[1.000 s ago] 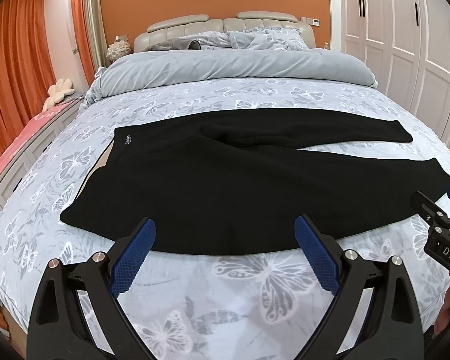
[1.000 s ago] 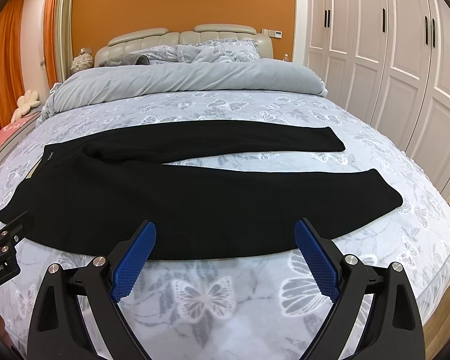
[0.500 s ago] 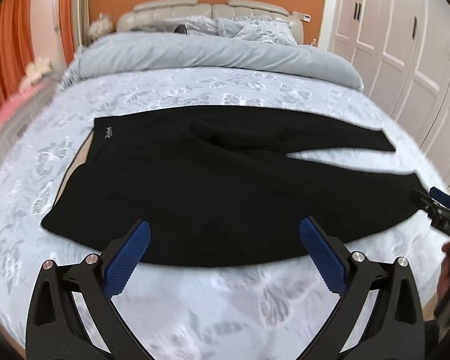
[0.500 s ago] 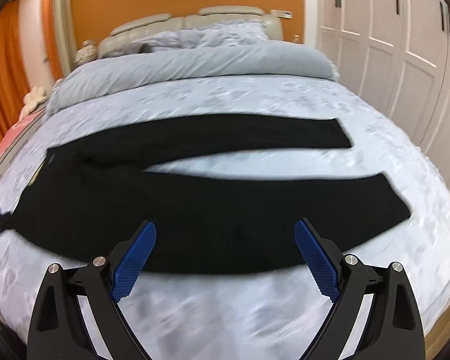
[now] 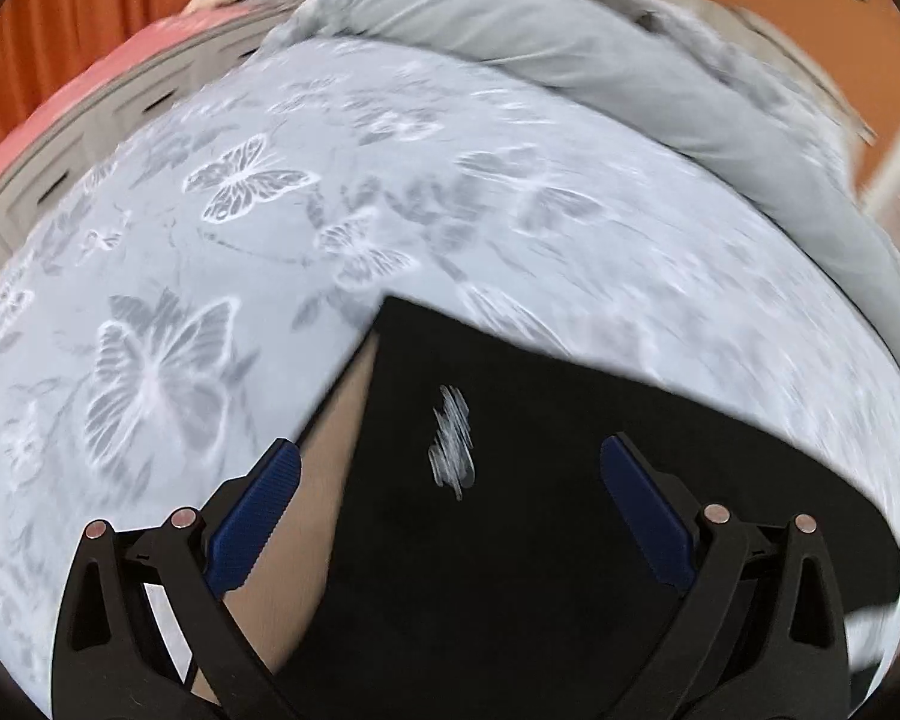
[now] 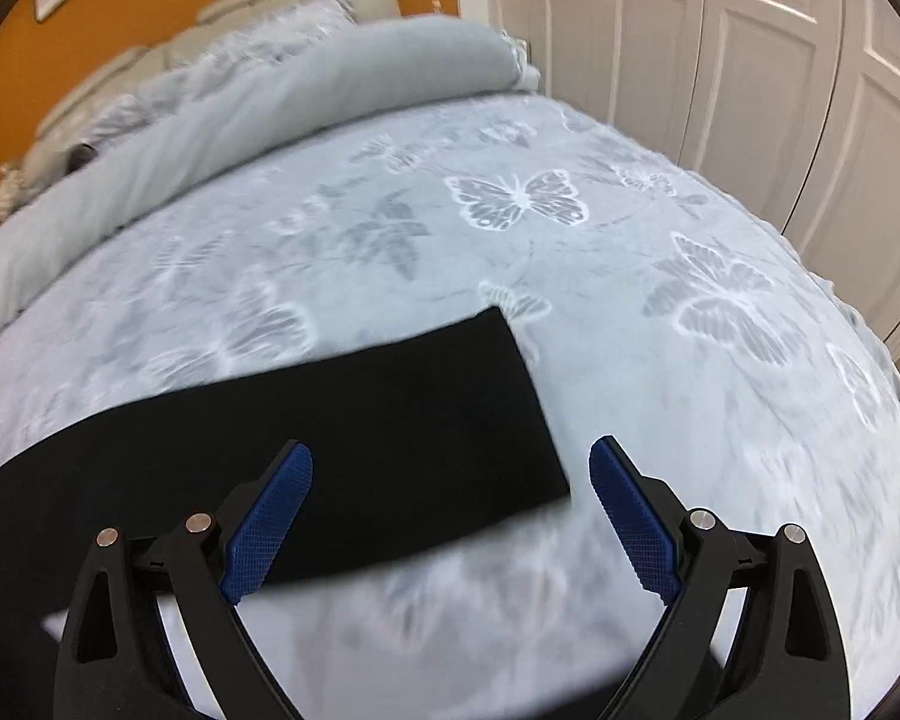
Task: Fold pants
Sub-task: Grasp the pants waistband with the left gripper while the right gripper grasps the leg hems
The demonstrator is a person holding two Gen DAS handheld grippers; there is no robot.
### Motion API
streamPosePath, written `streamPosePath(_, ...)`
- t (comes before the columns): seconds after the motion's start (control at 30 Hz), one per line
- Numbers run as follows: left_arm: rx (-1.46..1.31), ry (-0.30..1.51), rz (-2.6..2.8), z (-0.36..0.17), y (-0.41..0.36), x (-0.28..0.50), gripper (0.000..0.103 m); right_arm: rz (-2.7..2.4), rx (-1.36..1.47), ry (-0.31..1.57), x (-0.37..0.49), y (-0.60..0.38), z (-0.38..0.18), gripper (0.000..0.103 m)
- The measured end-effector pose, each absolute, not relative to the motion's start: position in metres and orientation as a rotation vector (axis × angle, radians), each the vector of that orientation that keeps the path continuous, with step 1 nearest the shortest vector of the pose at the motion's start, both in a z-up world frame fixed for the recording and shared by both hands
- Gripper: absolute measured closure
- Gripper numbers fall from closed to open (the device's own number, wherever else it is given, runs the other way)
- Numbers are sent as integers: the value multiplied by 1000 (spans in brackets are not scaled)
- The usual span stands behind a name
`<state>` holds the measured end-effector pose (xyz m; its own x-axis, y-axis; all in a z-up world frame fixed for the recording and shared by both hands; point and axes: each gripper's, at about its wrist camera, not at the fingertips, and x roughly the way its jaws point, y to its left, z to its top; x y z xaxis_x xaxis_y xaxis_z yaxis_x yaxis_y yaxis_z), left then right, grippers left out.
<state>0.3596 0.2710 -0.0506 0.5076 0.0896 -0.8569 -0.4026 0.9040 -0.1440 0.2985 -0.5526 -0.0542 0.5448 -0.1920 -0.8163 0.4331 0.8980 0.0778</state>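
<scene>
— Left side first. Where are the pants?

— Black pants (image 5: 540, 510) flat on the butterfly bedspread (image 5: 150, 300), waist end near. Left gripper (image 5: 450, 510) just above them, fingers spread wide, nothing pinched between. Blue pads (image 5: 258, 516) on both fingertips, one over the waist opening, the other over plain black cloth.

— And that white mark?

— Small white logo (image 5: 453, 444) on the waistband, too smeared to read. Beige lining (image 5: 324, 480) visible inside the opening at the left edge. Lower part of the pants cut off by the frame and covered by the gripper body.

— Right side?

— Leg end of the pants (image 6: 390, 438) with its straight hem, flat on the same bedspread (image 6: 720, 390). Right gripper (image 6: 450, 516) above it, also wide open, holding nothing. Left pad (image 6: 267, 528) over the cloth, the other pad over bare bedspread just beyond the hem. Touching the cloth or not: cannot tell.

— Only one leg there?

— Only one leg visible; cloth running out of the frame at the left. Near edge blurred, hard to trace.

— Background?

— Grey duvet (image 6: 240, 102) rolled at the head of the bed, white wardrobe doors (image 6: 720, 60) on the right, orange curtain (image 5: 90, 18) in the left view. All rather blurred.
</scene>
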Motion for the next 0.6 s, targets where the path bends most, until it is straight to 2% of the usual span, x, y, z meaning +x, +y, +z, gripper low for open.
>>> streamPosePath(0.17,-412,1137,265,-104,288,416,5,-442,234,973,346,-567,-81,12)
streamPosePath(0.3,-307,1097,319,-107,273,433,5,-432,251,978,363,-566,-98,12)
streamPosePath(0.33,-292,1097,325,-107,270,436,5,-419,251,968,364,-563,-100,16)
streamPosePath(0.37,-287,1096,333,-107,268,438,5,-413,244,970,365,-560,-101,25)
streamPosePath(0.4,-286,1093,338,-107,267,439,6,-414,230,971,366,-556,-103,29)
streamPosePath(0.43,-289,1084,346,-107,268,439,12,-416,222,965,365,-553,-102,32)
streamPosePath(0.47,-291,1073,362,-106,270,438,17,-413,220,953,363,-551,-101,50)
streamPosePath(0.5,-294,1068,374,-106,272,435,30,-403,226,939,361,-550,-98,73)
streamPosePath(0.57,-343,1055,344,-99,280,430,45,-379,269,931,356,-551,-92,89)
streamPosePath(0.6,-373,1047,337,-94,284,424,70,-358,293,913,351,-552,-86,92)
